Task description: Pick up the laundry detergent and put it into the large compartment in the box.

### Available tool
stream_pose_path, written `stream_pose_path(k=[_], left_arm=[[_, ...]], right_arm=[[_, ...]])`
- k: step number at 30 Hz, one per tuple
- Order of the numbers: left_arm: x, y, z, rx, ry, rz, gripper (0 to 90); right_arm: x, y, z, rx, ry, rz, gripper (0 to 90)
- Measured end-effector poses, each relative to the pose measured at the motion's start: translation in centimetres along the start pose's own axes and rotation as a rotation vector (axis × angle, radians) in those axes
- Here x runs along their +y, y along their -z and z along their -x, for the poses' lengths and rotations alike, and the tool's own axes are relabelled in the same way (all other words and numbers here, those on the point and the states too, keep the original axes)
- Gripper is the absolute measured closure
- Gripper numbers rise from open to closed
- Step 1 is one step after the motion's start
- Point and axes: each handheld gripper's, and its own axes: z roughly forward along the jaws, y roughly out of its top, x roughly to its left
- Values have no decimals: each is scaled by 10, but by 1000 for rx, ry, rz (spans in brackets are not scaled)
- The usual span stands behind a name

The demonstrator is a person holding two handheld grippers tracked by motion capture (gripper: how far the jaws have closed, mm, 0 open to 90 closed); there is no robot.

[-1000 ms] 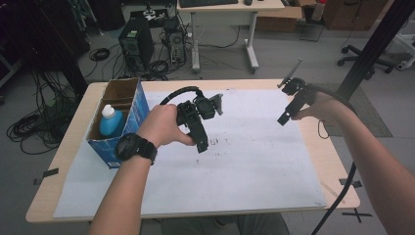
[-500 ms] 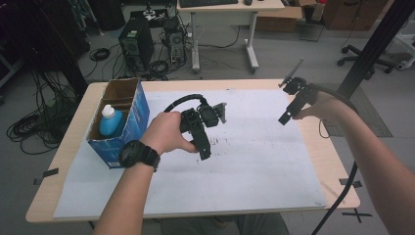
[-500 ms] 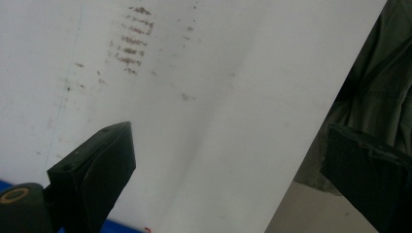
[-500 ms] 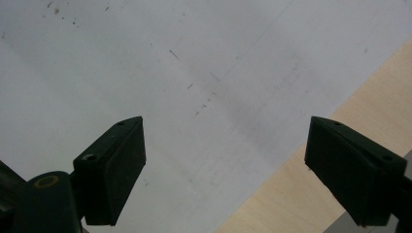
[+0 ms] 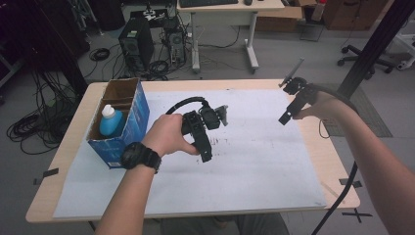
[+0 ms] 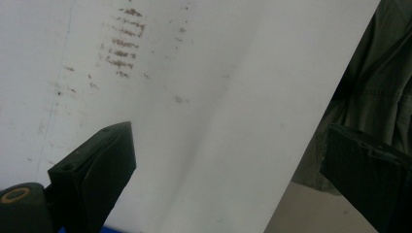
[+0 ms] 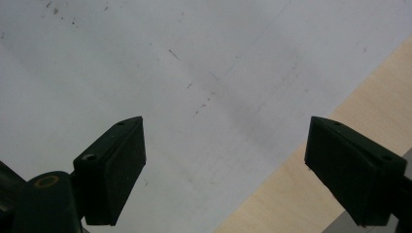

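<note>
Both grippers hang empty over the white sheet (image 5: 254,161) here. The left gripper (image 5: 204,147) sits mid-table, jaws spread wide in its own view with bare paper and some brown smudges (image 6: 121,46) between them. The right gripper (image 5: 286,117) hovers near the far right edge, jaws also wide apart, looking down on paper and a strip of wooden table (image 7: 311,194).

The thing nearest any hand is the blue bottle with the white cap (image 5: 110,122), standing upright in the near compartment of the blue cardboard box (image 5: 128,129) at the table's left. It lies to the left of the left gripper, just beyond the left hand (image 5: 169,137), well apart from the right one. So the left hand looks the likelier to go for it, reaching leftward and down from above; the bottle's long axis seems vertical, though the box wall hides its lower part.
</note>
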Motion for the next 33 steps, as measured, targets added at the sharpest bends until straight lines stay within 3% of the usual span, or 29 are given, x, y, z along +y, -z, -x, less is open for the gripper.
stream_pose_path(k=[33], left_arm=[[-4,0,0,-15,8,16,65]], right_arm=[[1,0,-2,-5,0,-4,146]])
